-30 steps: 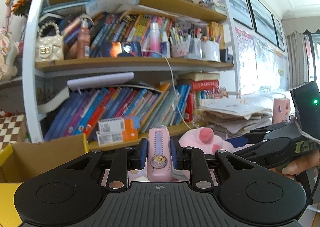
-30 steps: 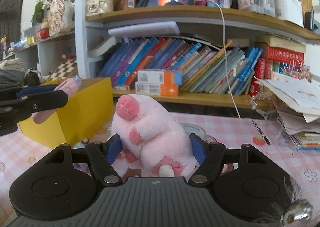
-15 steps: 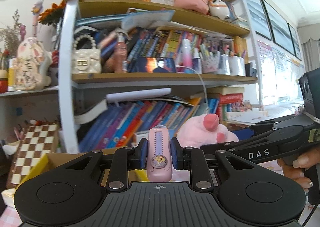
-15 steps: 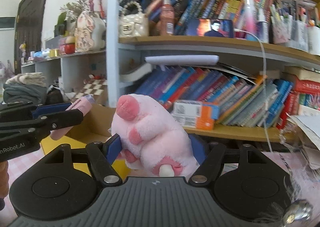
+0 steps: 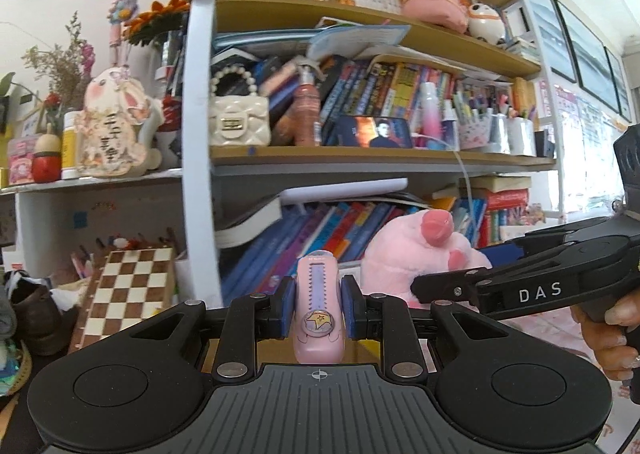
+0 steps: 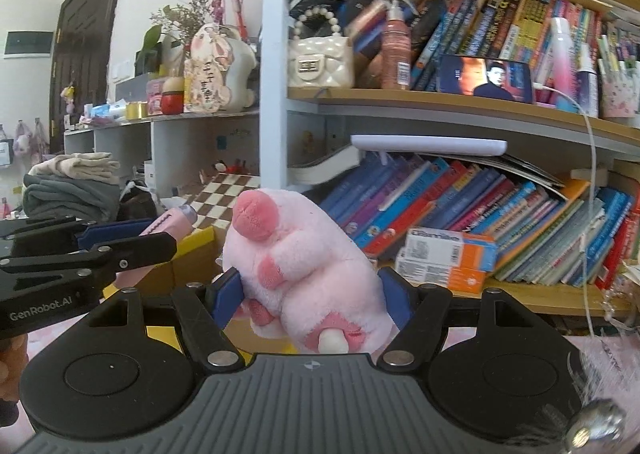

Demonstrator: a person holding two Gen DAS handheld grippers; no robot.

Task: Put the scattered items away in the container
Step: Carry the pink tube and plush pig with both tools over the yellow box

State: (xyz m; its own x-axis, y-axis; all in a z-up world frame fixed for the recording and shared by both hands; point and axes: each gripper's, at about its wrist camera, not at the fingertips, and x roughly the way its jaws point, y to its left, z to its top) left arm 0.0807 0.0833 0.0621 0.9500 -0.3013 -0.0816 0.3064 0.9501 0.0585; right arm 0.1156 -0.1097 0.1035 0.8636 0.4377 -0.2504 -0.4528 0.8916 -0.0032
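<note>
Left gripper point(image 5: 318, 308) jaws clamping pink utility knife point(image 5: 319, 306), holding it aloft before bookshelf point(image 5: 360, 158). Right gripper point(image 6: 310, 294) jaws gripping pink plush toy point(image 6: 304, 266) beside yellow cardboard box point(image 6: 192, 254).

Yellow box point(image 6: 200, 242) mostly hidden behind grippers, plush toy point(image 6: 304, 266) underside unseen

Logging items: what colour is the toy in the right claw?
Pink plush toy, darker pink snout; clearest in the right wrist view.
</note>
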